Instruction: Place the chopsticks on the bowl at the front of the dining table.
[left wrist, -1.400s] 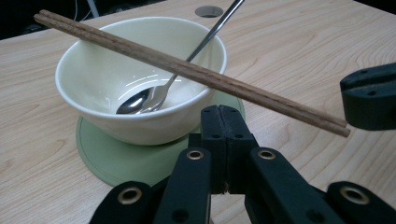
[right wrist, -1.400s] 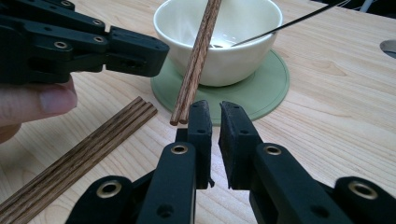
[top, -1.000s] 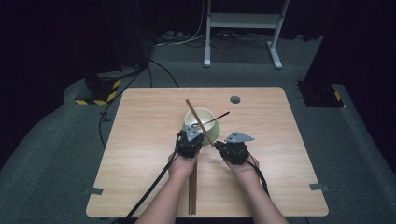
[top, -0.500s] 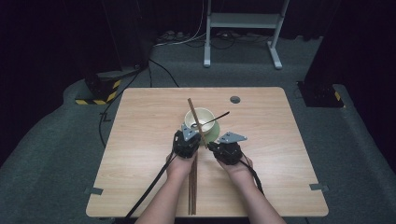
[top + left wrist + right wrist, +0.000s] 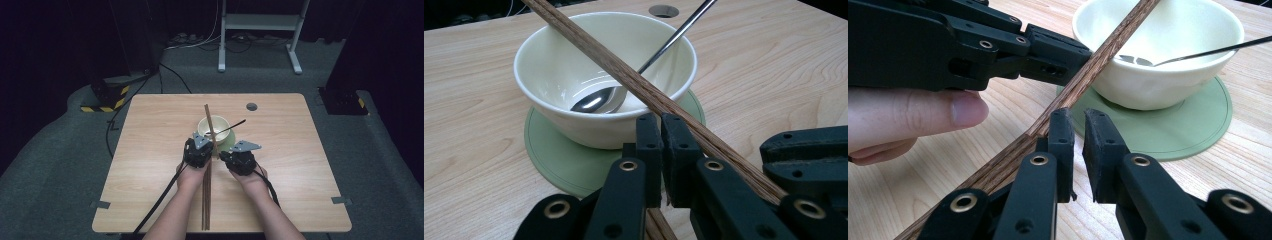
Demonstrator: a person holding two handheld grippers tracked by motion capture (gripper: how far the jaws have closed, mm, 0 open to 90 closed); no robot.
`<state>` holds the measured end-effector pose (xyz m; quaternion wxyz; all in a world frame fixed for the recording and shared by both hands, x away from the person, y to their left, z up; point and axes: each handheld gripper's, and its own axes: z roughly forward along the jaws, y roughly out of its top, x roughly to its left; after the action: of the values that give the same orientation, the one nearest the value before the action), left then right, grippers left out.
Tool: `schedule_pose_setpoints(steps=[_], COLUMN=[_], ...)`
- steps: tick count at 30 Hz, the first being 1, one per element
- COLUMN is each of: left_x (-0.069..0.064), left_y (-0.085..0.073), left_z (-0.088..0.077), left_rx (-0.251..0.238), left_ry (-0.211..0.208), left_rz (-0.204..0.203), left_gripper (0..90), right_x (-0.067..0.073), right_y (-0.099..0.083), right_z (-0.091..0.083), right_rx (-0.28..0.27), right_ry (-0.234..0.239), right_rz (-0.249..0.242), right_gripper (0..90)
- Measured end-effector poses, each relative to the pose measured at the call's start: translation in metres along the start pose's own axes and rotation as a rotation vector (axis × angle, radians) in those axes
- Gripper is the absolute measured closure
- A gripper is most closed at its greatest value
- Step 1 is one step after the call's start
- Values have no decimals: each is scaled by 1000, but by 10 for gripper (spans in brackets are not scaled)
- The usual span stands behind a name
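Unlabelled cream bowl holds spoon, chopsticks.

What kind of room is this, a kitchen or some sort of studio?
Probably a recording lab or studio, not a kitchen. One bare wooden table stands on grey carpet with black curtains behind. Cables run over the floor by a metal stand, and one bowl sits staged.
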<state>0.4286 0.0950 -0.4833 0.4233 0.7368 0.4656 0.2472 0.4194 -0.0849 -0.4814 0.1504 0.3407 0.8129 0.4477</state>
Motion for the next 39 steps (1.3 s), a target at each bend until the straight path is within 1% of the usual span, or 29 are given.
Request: schedule_pose_setpoints(steps=[4,6,14,16,19,20,22,23,28,30,31,33,37,38,39], left_x=[0,1,3,3,4,4,5,5,5,6,6,6,7,6,5], left_y=[1,1,2,2,2,3,3,3,3,3,2,2,-2,-5,-8], left_z=[0,0,-1,-1,-1,-2,-2,-2,-2,-3,-3,-5,-16,-19,-23], left_rx=[2,6,13,4,7,11,11,12,15,13,6,8,-10,-17,-25], left_ry=[-2,-1,7,6,10,11,13,13,14,15,16,20,25,28,28], left_rz=[1,3,10,4,6,12,12,13,10,11,9,17,24,25,38], left_gripper=[865,865,865,865,865,865,865,865,864,861,858,851,812,800,786], right_x=[2,2,5,6,7,7,9,8,10,9,9,8,4,2,1], right_y=[1,1,2,2,2,2,2,2,2,3,3,3,5,5,5], right_z=[1,2,3,4,5,5,5,6,7,6,6,4,-2,-4,-5], right_rx=[4,4,5,2,7,7,11,9,10,7,5,1,-14,-16,-18], right_ry=[4,7,12,10,13,13,14,14,11,10,10,4,-5,-9,-11], right_rz=[7,-6,-13,-11,-15,-16,-7,-19,-11,-22,-18,-18,-13,-6,4], right_gripper=[824,824,824,824,823,824,824,823,816,810,806,794,769,764,760])
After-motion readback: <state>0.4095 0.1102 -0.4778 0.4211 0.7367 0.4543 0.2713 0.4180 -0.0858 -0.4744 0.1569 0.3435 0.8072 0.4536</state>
